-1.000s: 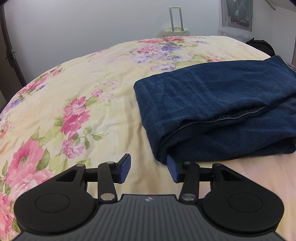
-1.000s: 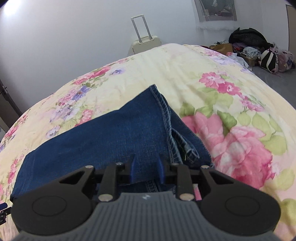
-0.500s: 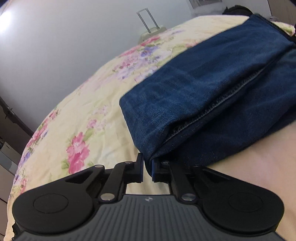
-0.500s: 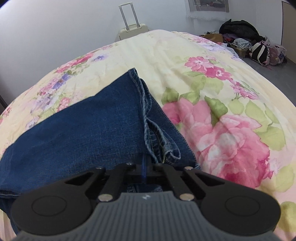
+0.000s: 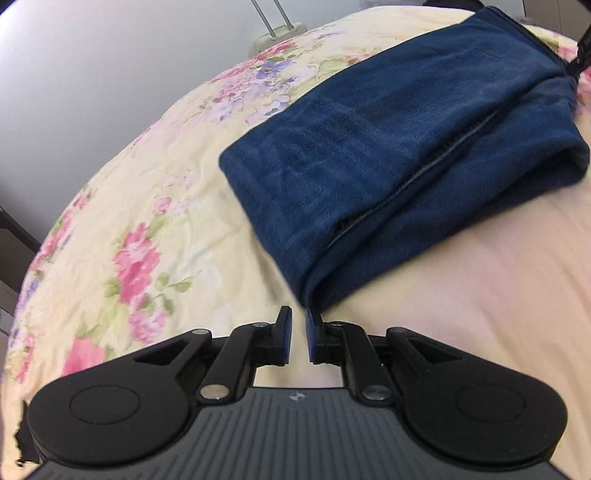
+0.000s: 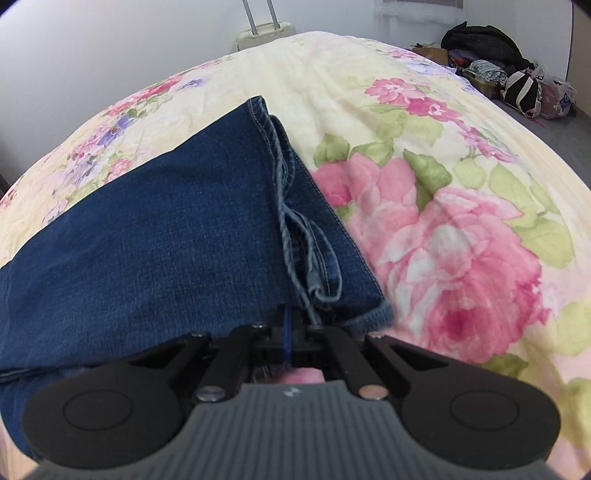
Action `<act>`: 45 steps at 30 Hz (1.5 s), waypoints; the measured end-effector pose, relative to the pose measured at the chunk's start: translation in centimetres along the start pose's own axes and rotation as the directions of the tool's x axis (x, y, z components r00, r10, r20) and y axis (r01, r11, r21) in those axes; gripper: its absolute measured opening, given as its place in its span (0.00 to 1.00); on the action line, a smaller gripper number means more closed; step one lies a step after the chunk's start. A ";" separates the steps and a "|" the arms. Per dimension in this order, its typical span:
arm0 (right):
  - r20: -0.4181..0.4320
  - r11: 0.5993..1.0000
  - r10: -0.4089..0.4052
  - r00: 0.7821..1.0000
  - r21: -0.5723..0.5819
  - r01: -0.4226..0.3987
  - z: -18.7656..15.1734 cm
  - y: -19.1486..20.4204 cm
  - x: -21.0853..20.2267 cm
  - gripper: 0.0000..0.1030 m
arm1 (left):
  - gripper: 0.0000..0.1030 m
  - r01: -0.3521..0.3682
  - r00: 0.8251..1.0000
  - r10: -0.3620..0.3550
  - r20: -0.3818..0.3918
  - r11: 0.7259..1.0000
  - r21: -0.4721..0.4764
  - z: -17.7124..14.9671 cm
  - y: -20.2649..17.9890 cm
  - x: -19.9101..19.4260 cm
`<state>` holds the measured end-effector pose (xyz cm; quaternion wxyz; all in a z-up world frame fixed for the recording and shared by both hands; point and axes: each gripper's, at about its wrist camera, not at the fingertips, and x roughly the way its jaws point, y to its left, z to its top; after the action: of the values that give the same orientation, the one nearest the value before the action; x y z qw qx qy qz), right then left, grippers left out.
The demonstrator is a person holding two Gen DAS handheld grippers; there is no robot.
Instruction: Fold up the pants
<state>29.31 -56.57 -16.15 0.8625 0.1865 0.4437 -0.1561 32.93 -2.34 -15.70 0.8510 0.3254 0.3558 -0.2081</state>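
Left gripper (image 5: 298,334): black plastic arms, blue pads, jaws narrow but opening; only bedspread shows in gap, folded corner of pants (image 5: 388,147) just ahead, touching right pad tip.
Pants: dark blue denim, folded slab w/ stitched seam, flat on bedspread (image 5: 147,229), cream quilted fabric w/ pink floral print.
Right gripper (image 6: 293,332): jaws pressed together, pinching pants (image 6: 166,240) at layered hem edge.
Suitcase (image 6: 266,31): cream hard shell, behind bed.

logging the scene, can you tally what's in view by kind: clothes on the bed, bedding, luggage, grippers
jeans: 1, folded on the bed
floral bedspread: 1
suitcase: 1, beyond the far end of the bed
grippers: 2, left gripper and right gripper
total: 5
A pile of bags lies on the floor, too jumbled to count.
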 end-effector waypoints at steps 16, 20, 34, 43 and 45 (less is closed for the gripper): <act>0.218 0.978 0.066 0.974 -0.208 -0.020 6.7 6.5 -3.5 0.17 | 0.16 0.037 0.994 0.014 0.112 0.898 -0.439 12.0 9.0 3.9; 0.202 0.979 0.043 0.979 -0.204 -0.001 9.9 7.5 0.6 0.16 | 0.13 0.040 0.996 -0.002 0.088 0.897 -0.440 13.1 9.2 8.9; 0.075 0.990 -0.008 0.997 -0.137 0.019 10.7 4.9 9.9 0.00 | 0.06 -0.115 0.993 0.095 -0.071 0.917 -0.382 11.7 8.4 14.0; 0.147 0.971 0.074 0.986 -0.237 -0.038 5.0 5.8 0.0 0.10 | 0.07 -0.066 0.997 0.055 -0.046 0.950 -0.305 10.1 4.9 5.4; 0.140 0.967 0.103 0.985 -0.246 -0.066 3.3 6.0 -1.1 0.15 | 0.08 -0.052 0.998 0.039 -0.051 0.957 -0.285 9.9 3.4 4.5</act>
<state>33.64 -52.70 -12.40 0.9158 0.0872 0.3842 -0.0779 42.52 -7.48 -12.34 0.8857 0.2114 0.3933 -0.1273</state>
